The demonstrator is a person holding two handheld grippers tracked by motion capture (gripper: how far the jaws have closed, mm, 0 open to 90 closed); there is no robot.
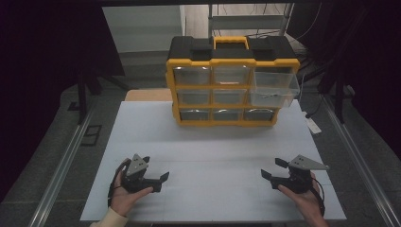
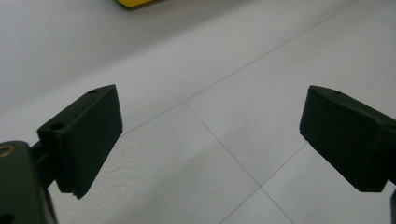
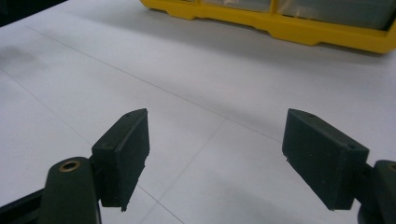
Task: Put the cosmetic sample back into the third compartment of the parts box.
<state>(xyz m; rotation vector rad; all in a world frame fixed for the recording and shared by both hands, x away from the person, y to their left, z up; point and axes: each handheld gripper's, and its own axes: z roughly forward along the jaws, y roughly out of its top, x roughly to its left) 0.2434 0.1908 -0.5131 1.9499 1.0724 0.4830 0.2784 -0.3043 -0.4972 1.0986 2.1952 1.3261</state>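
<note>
A yellow and black drawer organizer (image 1: 231,80) with clear drawers stands at the back centre of the white table (image 1: 213,151). Its top right drawer (image 1: 275,85) is pulled out toward me. My left gripper (image 1: 155,168) rests near the table's front left, held in a hand, open with nothing between its jaws. In the left gripper view the left gripper (image 2: 210,135) frames bare table, with a yellow corner of the organizer (image 2: 135,3) at the top. My right gripper (image 1: 273,168) sits at the front right, also open and empty. The right gripper (image 3: 219,156) faces the organizer's yellow base (image 3: 280,23).
A wooden board (image 1: 146,94) lies behind the table's back left corner. A white power strip (image 1: 312,125) sits off the table's right edge. Metal rails (image 1: 61,165) run along the floor on both sides. A metal shelf (image 1: 248,21) stands behind the organizer.
</note>
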